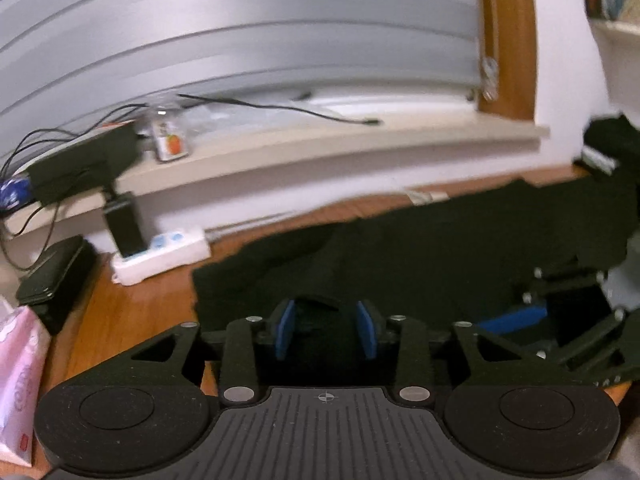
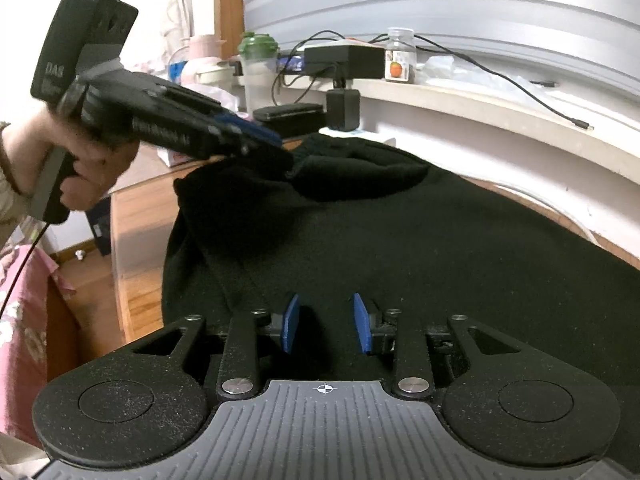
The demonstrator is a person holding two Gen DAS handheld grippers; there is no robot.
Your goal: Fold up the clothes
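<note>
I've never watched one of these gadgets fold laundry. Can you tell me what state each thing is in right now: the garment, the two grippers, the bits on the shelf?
Black garment: spread on the wooden table, left part bunched up.
Left gripper: blue pads apart, dark cloth between them; grip unclear.
Right gripper: blue pads apart over the garment, not pinching.
Glass jar: upright, on the shelf.
Green-lidded bottle: upright, lid on.
Black cable: loose end, unplugged.

black gripper (image 2: 326, 326) frames, blue pads, silver screws; beige sleeve (image 2: 6, 184), white lettering.
</note>
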